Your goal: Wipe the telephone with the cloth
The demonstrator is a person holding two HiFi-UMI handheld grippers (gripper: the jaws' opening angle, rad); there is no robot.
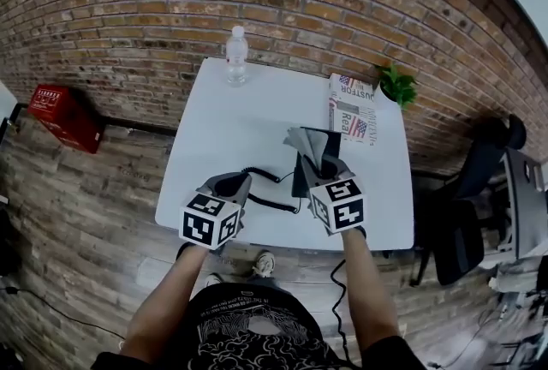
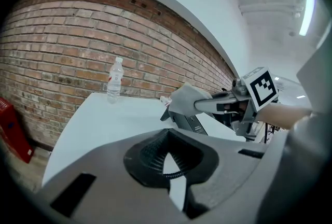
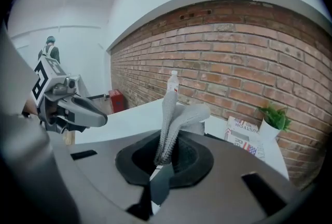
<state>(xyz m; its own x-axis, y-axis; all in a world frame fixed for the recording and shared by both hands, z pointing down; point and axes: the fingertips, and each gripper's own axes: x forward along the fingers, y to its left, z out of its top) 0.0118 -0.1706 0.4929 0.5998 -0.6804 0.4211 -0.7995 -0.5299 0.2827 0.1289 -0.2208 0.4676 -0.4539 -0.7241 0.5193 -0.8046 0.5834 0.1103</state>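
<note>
The right gripper [image 3: 165, 151] is clamped on the grey cloth [image 3: 177, 116], held just over the black telephone [image 1: 302, 176]. The telephone sits near the table's [image 1: 231, 120] front edge, its long axis running toward the brick wall. The left gripper's [image 2: 166, 141] jaws are together above the coiled cord [image 1: 267, 178]. A capped bottle [image 1: 237, 56] stands upright at the far edge. A white pot [image 3: 270, 130] holds a green plant.

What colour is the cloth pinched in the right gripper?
Light grey, with a knitted look. The cloth shows best in the right gripper view.
</note>
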